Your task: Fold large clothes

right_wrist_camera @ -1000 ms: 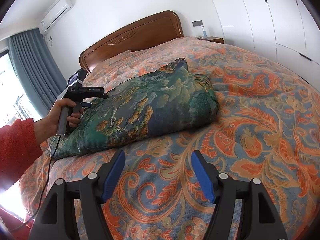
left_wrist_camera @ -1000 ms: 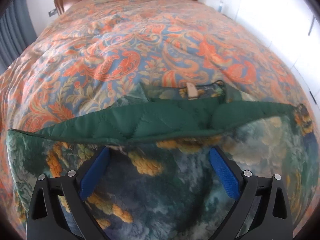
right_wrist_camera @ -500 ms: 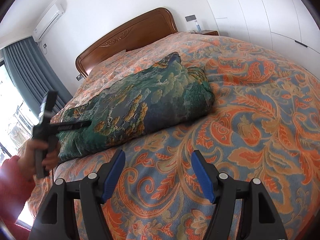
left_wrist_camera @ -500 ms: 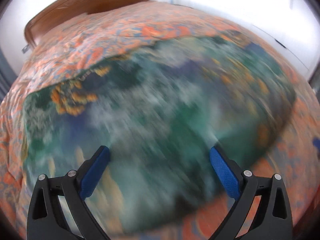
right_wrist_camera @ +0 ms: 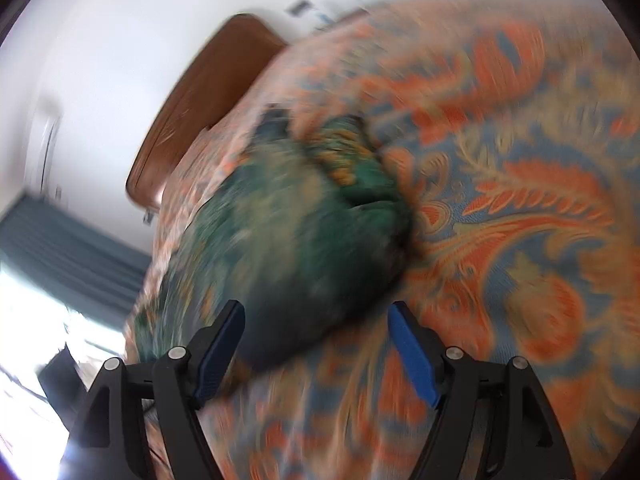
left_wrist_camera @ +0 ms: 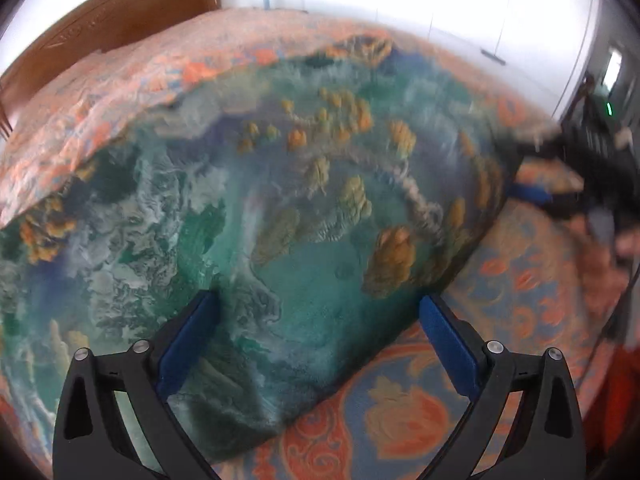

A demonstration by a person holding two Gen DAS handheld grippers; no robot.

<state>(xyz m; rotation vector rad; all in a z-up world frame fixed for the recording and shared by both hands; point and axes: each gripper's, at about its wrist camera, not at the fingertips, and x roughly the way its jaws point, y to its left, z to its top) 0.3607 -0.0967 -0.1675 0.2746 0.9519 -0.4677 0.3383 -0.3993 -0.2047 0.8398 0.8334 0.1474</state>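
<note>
The left gripper [left_wrist_camera: 318, 320] stands with its blue pads wide apart, hovering over the near end of the folded green garment [left_wrist_camera: 280, 208] and gripping nothing. The right gripper [right_wrist_camera: 316, 340] has its jaws opening (its view is badly blurred), and nothing sits pressed between them; it points at the garment's edge. The garment lies on the orange patterned bedspread [right_wrist_camera: 520, 208], well short of the wooden headboard [left_wrist_camera: 112, 20].
</note>
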